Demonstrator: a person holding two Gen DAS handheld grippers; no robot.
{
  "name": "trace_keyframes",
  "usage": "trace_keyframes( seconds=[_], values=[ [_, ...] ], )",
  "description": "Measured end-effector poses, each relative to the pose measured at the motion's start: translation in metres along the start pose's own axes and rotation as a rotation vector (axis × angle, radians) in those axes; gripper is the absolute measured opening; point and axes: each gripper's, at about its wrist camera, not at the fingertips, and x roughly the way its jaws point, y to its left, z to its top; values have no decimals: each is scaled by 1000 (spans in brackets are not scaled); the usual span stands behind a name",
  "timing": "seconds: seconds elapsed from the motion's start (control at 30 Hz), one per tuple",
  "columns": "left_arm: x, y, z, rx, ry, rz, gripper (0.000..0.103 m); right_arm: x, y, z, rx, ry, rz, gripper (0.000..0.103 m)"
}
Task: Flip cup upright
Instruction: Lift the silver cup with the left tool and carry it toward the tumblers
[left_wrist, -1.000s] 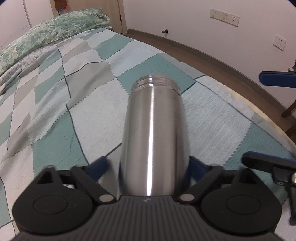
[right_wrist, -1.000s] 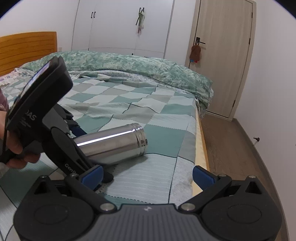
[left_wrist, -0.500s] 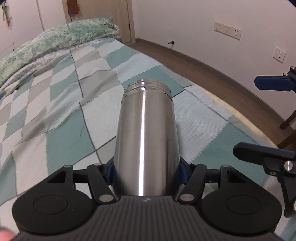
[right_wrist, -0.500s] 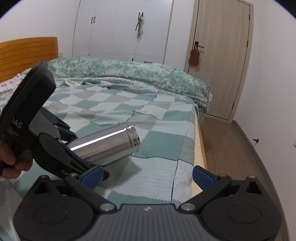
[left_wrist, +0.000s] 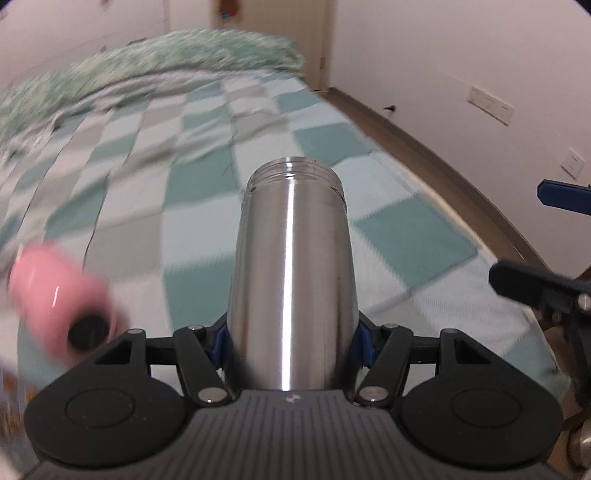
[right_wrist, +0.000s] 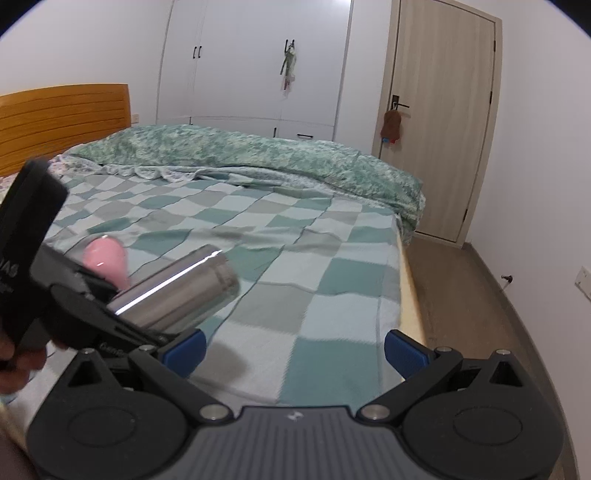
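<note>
Steel cup (left_wrist: 291, 280) in left gripper (left_wrist: 291, 341), tilted

The left wrist view looks forward along the left gripper (left_wrist: 291, 343), very near the steel cup (left_wrist: 291, 280) that fills its middle, facing across the checked bedspread (left_wrist: 388, 236) toward the green duvet (left_wrist: 155, 62). The right wrist view sits farther back over the right gripper (right_wrist: 293, 350), facing up the bed toward the wardrobe (right_wrist: 255, 66) and door (right_wrist: 443, 118). Both views share the cup (right_wrist: 177, 291), a pink cup (left_wrist: 55, 291) (right_wrist: 107, 260), bedspread (right_wrist: 332, 266) and duvet (right_wrist: 258, 158), and each catches the other gripper at its edge.
</note>
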Motion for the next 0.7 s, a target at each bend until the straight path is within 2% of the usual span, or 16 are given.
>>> trace_keyframes(
  seconds=[0.2, 0.37, 0.53, 0.7],
  values=[
    [-19, 14, -50, -141, 33, 23, 63, -21, 32, -20, 14, 12, 37, 103],
    [-33, 16, -72, -223, 23, 48, 63, -28, 53, -32, 20, 21, 54, 103],
    [-39, 15, -95, -268, 16, 52, 64, -29, 61, -44, 43, 27, 65, 103],
    [-33, 11, -106, -263, 25, 77, 64, -28, 67, -55, 60, 43, 72, 103]
  ],
)
